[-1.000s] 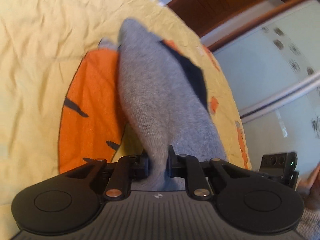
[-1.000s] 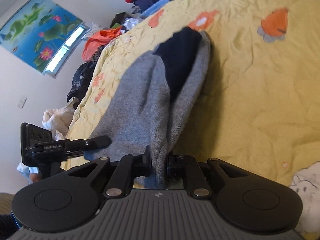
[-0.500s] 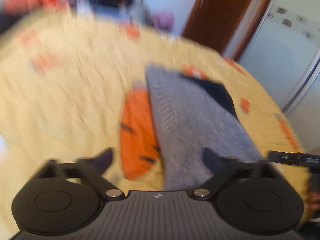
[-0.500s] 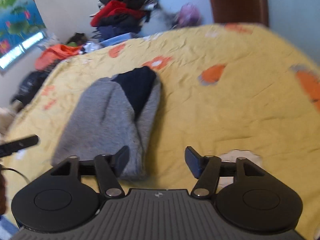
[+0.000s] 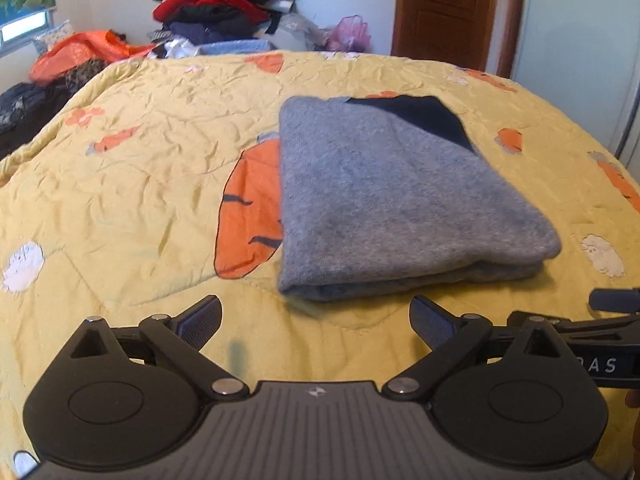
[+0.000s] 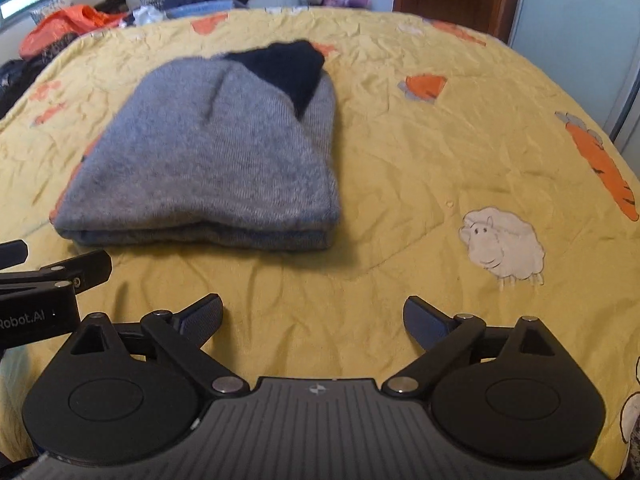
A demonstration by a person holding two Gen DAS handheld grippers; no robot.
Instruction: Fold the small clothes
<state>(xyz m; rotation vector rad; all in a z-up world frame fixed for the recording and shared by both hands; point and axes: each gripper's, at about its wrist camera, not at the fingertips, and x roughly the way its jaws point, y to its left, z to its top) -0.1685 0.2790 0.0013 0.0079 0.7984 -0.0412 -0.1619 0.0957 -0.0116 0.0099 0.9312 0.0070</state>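
Though folded, fuzzy grey knit garment [image 5: 384, 200]

The folded garment [image 5: 384, 196] lies flat on the bed [image 5: 140, 168], about midway between its side edges, folded edge toward the near edge. Both grippers sit before it at the near edge, apart from it: the left gripper [image 5: 316, 320] before its left part, the right gripper [image 6: 312, 316] before its right corner. A heap of clothes [image 5: 224, 4] lies beyond the bed's far edge, a door [image 5: 444, 8] behind its far right corner.
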